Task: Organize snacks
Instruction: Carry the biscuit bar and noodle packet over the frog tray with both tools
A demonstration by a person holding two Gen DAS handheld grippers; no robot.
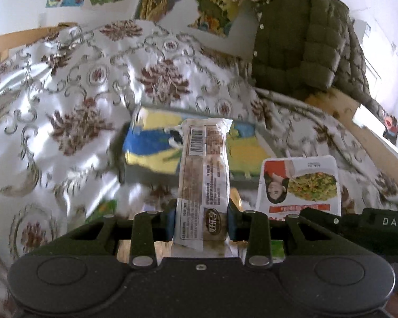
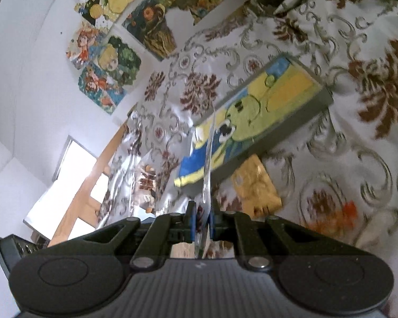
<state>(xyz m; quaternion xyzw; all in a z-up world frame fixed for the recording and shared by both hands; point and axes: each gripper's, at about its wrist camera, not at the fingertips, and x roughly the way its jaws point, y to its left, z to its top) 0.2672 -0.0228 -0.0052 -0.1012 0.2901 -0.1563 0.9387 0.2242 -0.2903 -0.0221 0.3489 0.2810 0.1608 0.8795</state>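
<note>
Your left gripper clamped a long brown-and-white snack pack; your right gripper pinched a flat white packet edge-on. Both hung above the patterned cloth, near the painted box. A gold packet lay unsorted by the box's near edge. Neither held item was placed; the task appeared early.

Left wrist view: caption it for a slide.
Left hand-held gripper holds a snack bar above the flowered cloth.

Both wrist views look steeply down, sharing the cartoon-printed box.
</note>
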